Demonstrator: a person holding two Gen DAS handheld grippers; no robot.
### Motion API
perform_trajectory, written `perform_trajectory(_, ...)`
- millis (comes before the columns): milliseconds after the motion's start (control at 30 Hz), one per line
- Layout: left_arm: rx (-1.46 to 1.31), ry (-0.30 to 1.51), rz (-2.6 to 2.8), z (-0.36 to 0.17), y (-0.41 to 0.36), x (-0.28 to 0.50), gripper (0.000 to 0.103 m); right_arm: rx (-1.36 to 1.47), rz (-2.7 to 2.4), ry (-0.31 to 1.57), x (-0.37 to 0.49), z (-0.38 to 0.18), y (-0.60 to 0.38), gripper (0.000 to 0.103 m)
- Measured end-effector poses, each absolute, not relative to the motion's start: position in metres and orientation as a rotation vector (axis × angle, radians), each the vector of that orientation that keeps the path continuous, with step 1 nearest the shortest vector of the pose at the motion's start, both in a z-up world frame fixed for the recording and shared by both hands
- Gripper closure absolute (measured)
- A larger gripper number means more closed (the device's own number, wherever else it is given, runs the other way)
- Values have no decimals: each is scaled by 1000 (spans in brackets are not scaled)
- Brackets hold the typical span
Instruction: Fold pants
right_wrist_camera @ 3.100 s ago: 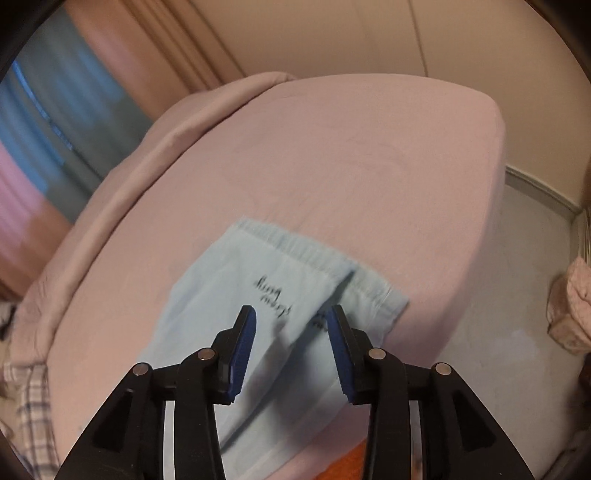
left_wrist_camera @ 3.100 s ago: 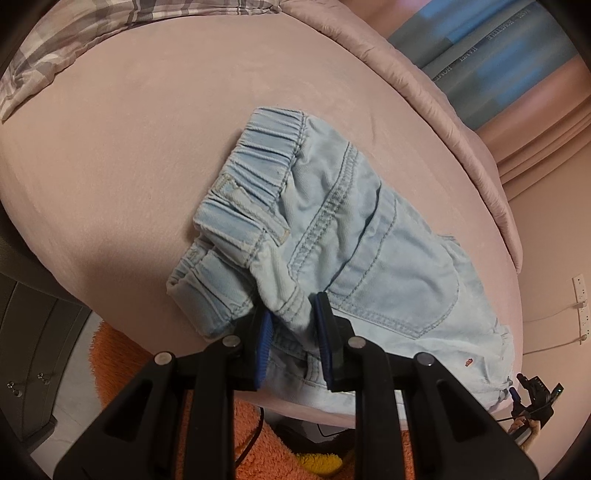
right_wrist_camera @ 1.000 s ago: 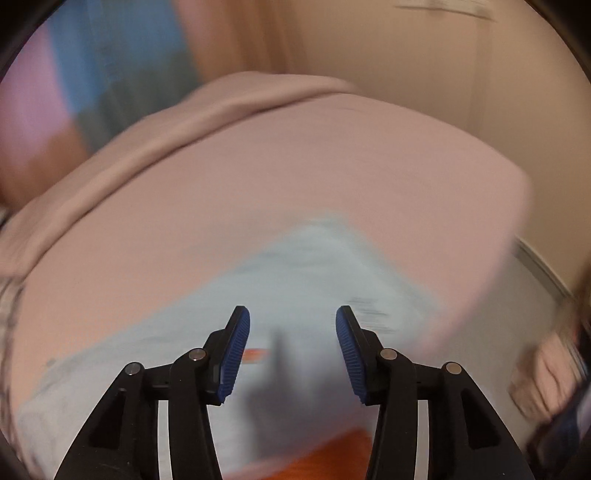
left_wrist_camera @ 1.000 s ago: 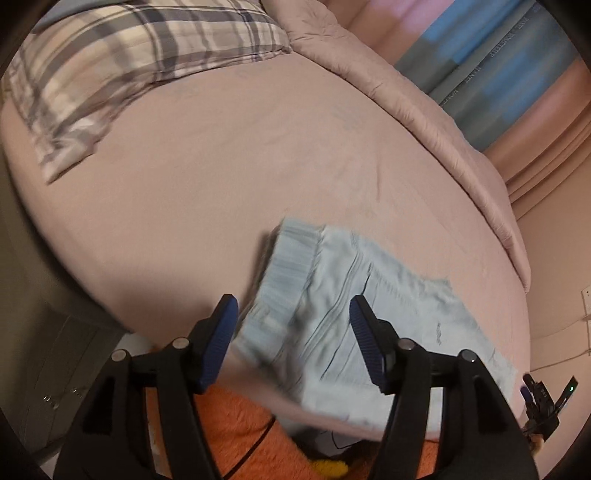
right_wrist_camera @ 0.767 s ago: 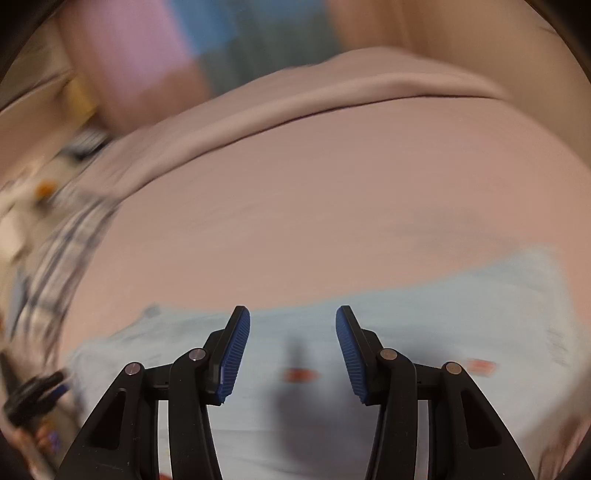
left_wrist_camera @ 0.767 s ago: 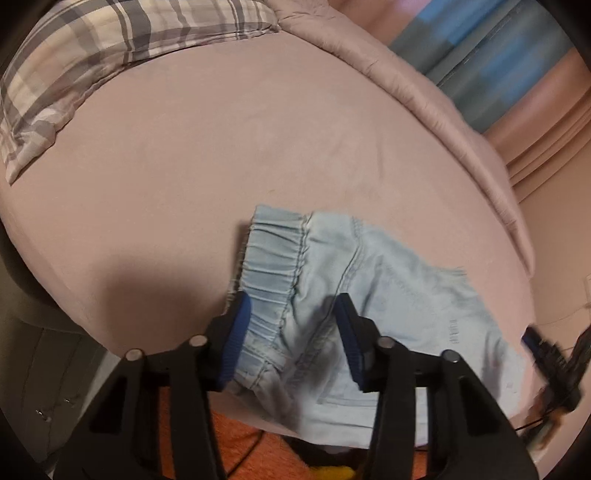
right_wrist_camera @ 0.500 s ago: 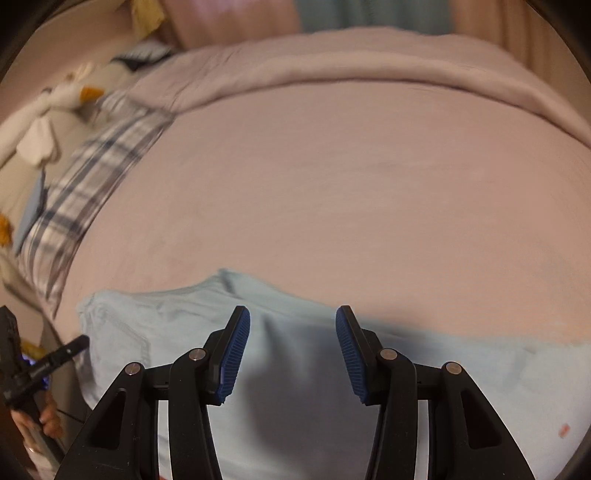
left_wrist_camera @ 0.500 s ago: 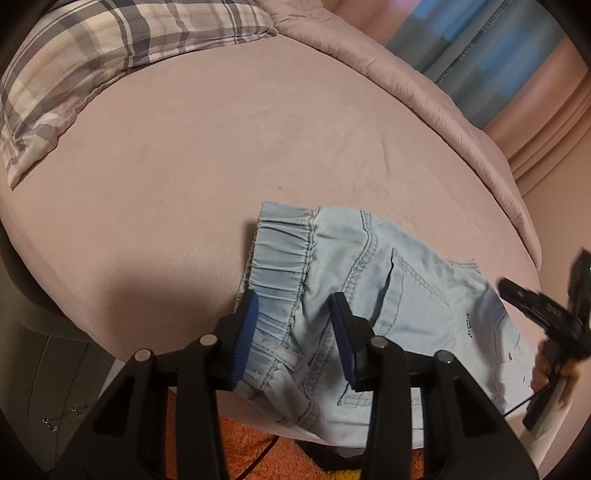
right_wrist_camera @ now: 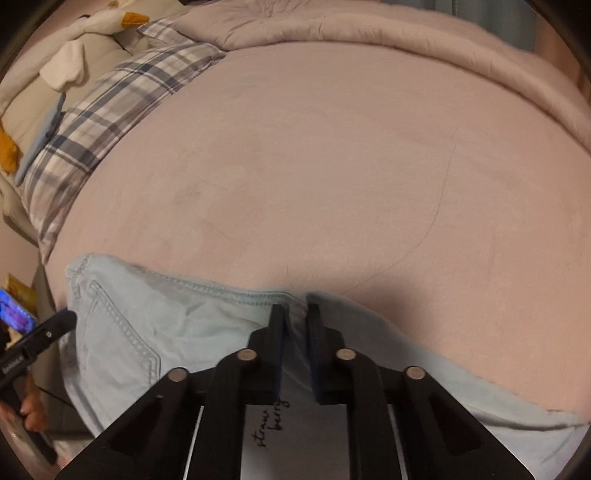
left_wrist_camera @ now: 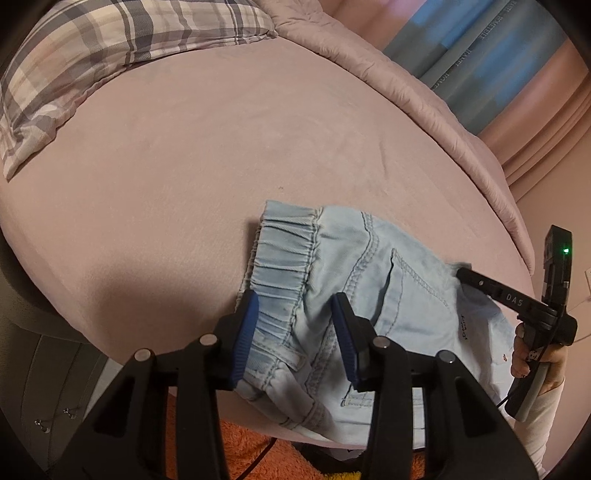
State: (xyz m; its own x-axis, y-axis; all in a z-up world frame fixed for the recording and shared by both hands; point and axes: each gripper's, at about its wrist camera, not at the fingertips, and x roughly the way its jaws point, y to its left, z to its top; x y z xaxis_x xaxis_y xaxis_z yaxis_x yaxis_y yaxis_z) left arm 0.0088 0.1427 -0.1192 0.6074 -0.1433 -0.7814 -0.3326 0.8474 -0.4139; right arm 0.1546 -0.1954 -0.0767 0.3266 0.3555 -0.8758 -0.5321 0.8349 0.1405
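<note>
Light blue denim pants (left_wrist_camera: 369, 280) lie near the front edge of a pink bed (left_wrist_camera: 221, 147), elastic waistband to the left. My left gripper (left_wrist_camera: 295, 332) straddles the waistband's near end; its pads stand apart, with fabric lying between them. In the right wrist view the pants (right_wrist_camera: 147, 325) spread across the bottom. My right gripper (right_wrist_camera: 295, 328) sits on their far seam edge, jaws closing and nearly together, a small ridge of denim pinched between the pads. The right gripper (left_wrist_camera: 461, 274) also shows in the left wrist view, held by a hand (left_wrist_camera: 535, 354).
A plaid pillow (left_wrist_camera: 110, 48) lies at the bed's far left, and a rolled pink duvet (left_wrist_camera: 424, 103) runs along the far side. An orange rug (left_wrist_camera: 251, 454) covers the floor below the bed edge. A plush toy (right_wrist_camera: 92, 22) sits beyond the pillow.
My right gripper swung across the bed to the pants' far edge and its jaws came nearly together on the fabric. My left gripper narrowed and sank onto the waistband.
</note>
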Motion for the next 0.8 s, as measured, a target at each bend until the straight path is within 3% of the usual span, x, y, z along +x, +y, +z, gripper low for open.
perform_trajectory(300,-560,940,123,-115,140,11,63,-217,517,1042,163,-92,-185,96)
perform_trajectory(433,-490,967,100,-89,131,16,63,-200,490,1053,166,-88,-188,96)
perform_trajectory(533,-484,872,52,-61,123,17,51,-140,477,1067,171,-83,-186,91)
perform_trajectory(633,-485,826,-22,-48,109,31,49,-165,424,986,163,-66,-190,81)
perform_trajectory(733,-494,866,-56,-63,92,57,63,-159,420,907,147,-48,-196,80)
perform_trajectory(767,-487,880,-65,-69,88,63,89,-131,457,901,140,-44,-197,80)
perform_trajectory(800,-475,900,-71,-77,82,70,95,-112,484,909,136,-44,-197,81)
